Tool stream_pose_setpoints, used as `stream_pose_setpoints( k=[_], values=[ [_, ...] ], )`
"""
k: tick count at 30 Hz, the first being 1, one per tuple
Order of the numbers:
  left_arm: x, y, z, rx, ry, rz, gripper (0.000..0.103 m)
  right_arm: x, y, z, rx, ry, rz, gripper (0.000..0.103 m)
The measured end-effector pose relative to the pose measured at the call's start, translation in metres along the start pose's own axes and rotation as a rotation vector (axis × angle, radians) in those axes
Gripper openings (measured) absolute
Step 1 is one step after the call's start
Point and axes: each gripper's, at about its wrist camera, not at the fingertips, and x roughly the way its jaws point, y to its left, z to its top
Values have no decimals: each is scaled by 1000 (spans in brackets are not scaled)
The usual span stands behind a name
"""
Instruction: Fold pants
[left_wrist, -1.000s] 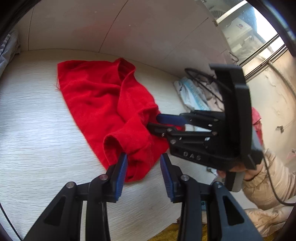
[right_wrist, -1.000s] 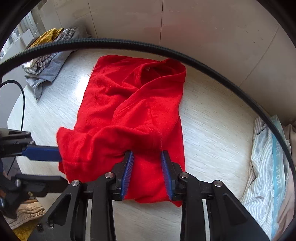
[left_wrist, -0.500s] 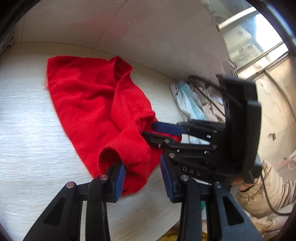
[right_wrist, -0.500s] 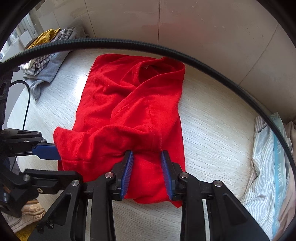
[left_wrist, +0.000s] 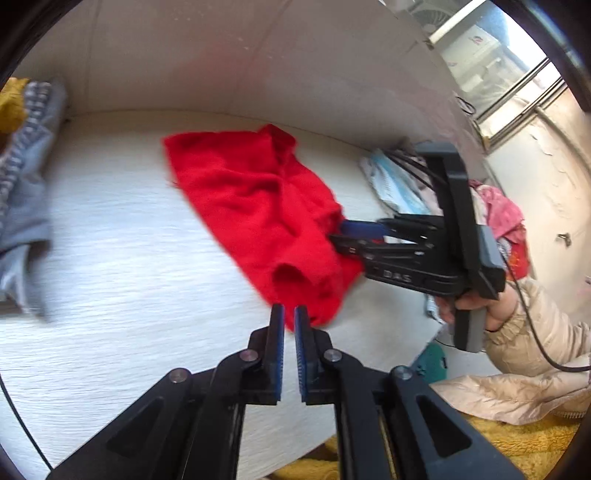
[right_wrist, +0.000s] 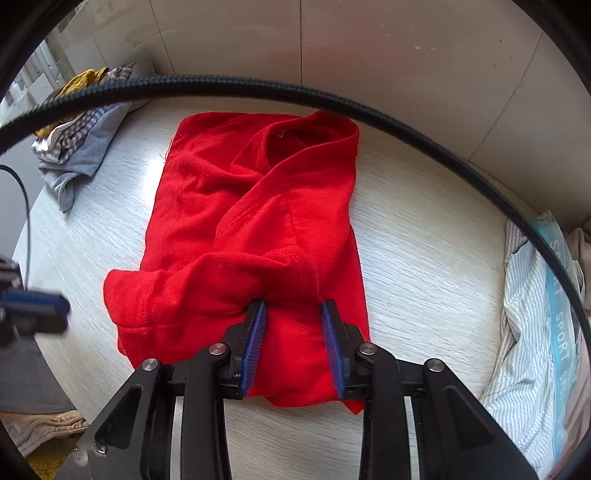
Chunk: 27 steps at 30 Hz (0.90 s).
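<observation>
The left gripper (left_wrist: 289, 312) points steeply down toward the red pants (left_wrist: 258, 218), its blue pads (left_wrist: 277, 343) drawn almost together with nothing between them, its tips just short of the pants' near edge. The right gripper (right_wrist: 291, 314) points almost straight down over the near end of the pants, its jaws partly apart with a raised fold of the cloth between the pads. A bare hand (left_wrist: 476, 306) in a pale padded sleeve (left_wrist: 535, 325) grips its handle, to the right of the pants.

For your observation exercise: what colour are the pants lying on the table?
Bright red pants, plain with no pattern; clearest in the right wrist view.
</observation>
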Motion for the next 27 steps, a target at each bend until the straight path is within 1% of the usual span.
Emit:
stream_pose_setpoints(
  k=[2, 4, 7, 8, 10, 12, 15, 16, 19, 21, 22, 24, 27],
  values=[
    [2, 3, 1, -23, 2, 18, 6, -2, 0, 1, 15, 3, -1, 31],
    [16, 1, 5, -41, 10, 21, 7, -12, -4, 1, 38, -25, 6, 31],
    [26, -9, 7, -39, 20, 13, 15, -26, -8, -4, 34, -74, -3, 31],
    [29, -12, 9, -38, 14, 8, 15, -27, -8, -6, 27, -74, 3, 31],
    [35, -18, 16, -43, -2, -14, 15, -22, -9, -10, 16, -44, 1, 31],
    [38, -23, 23, -38, -19, -16, 15, -14, -8, -13, 19, -28, 1, 31],
    [43, -26, 31, -20, -26, 24, 17, -11, -7, -18, 50, -26, 11, 31],
    [47, -26, 33, -14, -18, 53, 21, -11, -7, -19, 55, -26, 11, 31],
    [66, -20, 39, 6, 26, 192, 22, -13, -7, -27, 76, -12, 21, 31],
    [77, -12, 39, -3, 80, 265, 21, -14, -7, -33, 97, 7, 37, 31],
    [75, -9, 38, -5, 63, 262, 23, -17, -8, -40, 98, 15, 41, 31],
    [76, -6, 36, 0, 91, 274, 23, -20, -2, -49, 79, 32, 42, 31],
    [75, -7, 29, 5, 122, 307, 23, -25, 13, -62, 17, 54, 26, 31]
  ],
)
